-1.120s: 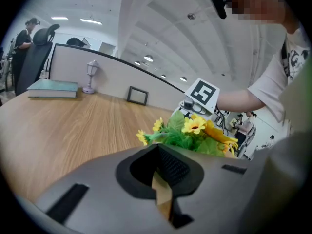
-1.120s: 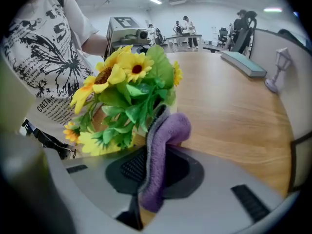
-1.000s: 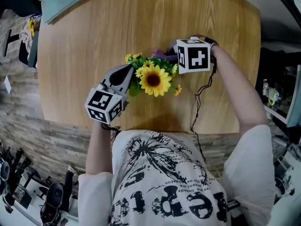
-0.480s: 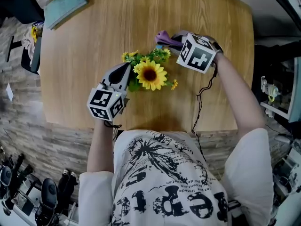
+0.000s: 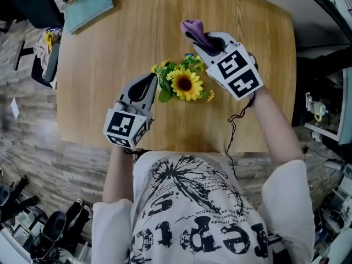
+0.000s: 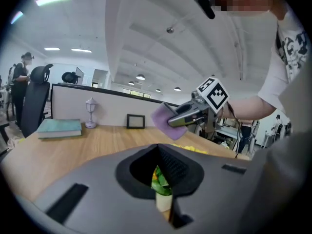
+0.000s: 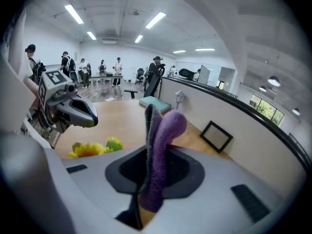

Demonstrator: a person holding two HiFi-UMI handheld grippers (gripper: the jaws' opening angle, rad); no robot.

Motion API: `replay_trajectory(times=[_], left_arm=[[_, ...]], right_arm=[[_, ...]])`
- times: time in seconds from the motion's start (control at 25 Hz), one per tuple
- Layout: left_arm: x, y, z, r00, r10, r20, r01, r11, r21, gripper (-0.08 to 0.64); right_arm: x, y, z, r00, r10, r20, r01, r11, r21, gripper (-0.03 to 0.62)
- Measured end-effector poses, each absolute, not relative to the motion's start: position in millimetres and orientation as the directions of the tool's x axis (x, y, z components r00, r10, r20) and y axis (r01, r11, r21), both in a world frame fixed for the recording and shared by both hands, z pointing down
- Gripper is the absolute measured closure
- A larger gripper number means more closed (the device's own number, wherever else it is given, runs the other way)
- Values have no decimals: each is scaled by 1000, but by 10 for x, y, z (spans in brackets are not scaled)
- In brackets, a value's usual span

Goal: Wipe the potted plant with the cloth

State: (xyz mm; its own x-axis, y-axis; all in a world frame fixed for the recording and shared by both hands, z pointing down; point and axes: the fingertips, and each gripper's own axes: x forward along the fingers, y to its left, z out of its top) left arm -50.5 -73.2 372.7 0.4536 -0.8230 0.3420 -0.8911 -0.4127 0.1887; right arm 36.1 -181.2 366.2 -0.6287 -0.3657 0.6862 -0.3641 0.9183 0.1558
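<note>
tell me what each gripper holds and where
Right gripper: cloth, pinched at one end. Left gripper: plant, seemingly by a leaf.

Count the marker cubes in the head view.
2. One cube sits on the left tool; the other on the right tool. None looks hidden.

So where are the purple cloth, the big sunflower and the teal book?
purple cloth (image 5: 192, 29): head view, free folded end.
big sunflower (image 5: 186, 83): head view, dark centre.
teal book (image 5: 88, 9): head view, cover.
</note>
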Motion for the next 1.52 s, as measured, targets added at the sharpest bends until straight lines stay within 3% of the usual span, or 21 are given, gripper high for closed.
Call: replay_trajectory(times=[0.24, 0.52, 0.96, 1.52], left_arm=[[-791, -614, 3513, 496, -817, 294, -868, -463, 179, 557], [-1323, -560, 3421, 583, -763, 281, -813, -554, 180, 557], [-1885, -443, 3614, 694, -662, 284, -718, -664, 207, 557], [-2088, -213, 4002, 748, -578, 327, -657, -716, 236, 557]], right_arm=[[-87, -1480, 3187, -684, -428, 590, -414, 894, 169, 520], [-646, -1243, 3138, -643, -482, 595, -518, 846, 126, 520], [-1250, -704, 3919, -556, -473, 684, -664, 748, -22, 520], [-1162, -526, 4825, -362, -524, 771, -885, 452, -108, 518]])
